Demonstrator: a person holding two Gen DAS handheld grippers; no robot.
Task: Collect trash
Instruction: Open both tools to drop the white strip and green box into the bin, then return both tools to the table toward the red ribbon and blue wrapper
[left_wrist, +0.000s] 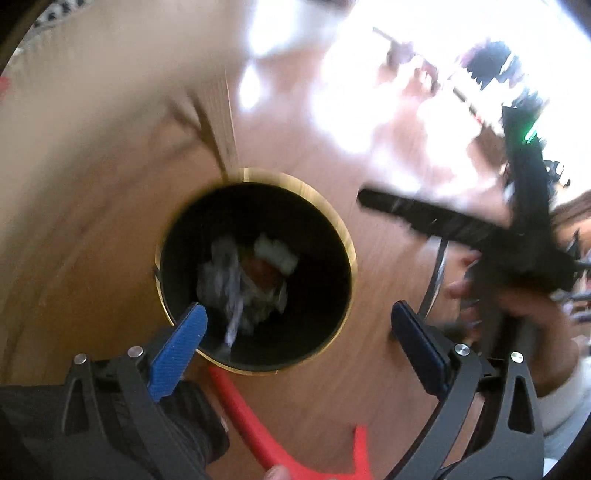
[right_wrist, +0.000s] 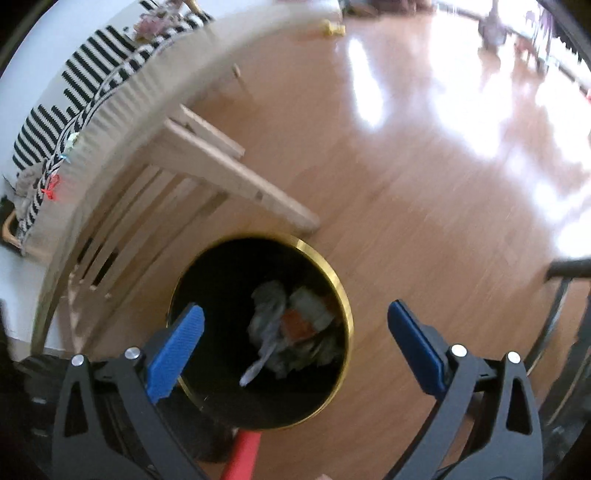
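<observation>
A round black bin with a gold rim (left_wrist: 350, 258) stands on the wood floor, straight below both grippers. Inside lie crumpled white paper (left_wrist: 221, 273) and an orange-and-white scrap (left_wrist: 273, 258). A pale, blurred strip (left_wrist: 232, 328) shows near the bin's near wall. My left gripper (left_wrist: 299, 326) is open wide over the bin mouth, with nothing between its blue pads. The right wrist view shows the same bin rim (right_wrist: 341, 291), the trash heap (right_wrist: 291, 325) and the pale strip (right_wrist: 258, 363). My right gripper (right_wrist: 295, 314) is also open and empty above it.
A light wooden chair (right_wrist: 221, 166) stands just left of the bin, under a table with a black-and-white striped cloth (right_wrist: 74, 92). A red object (left_wrist: 251, 417) lies by the bin's near side. A person's hand (left_wrist: 524, 310) holds a blurred black frame at the right.
</observation>
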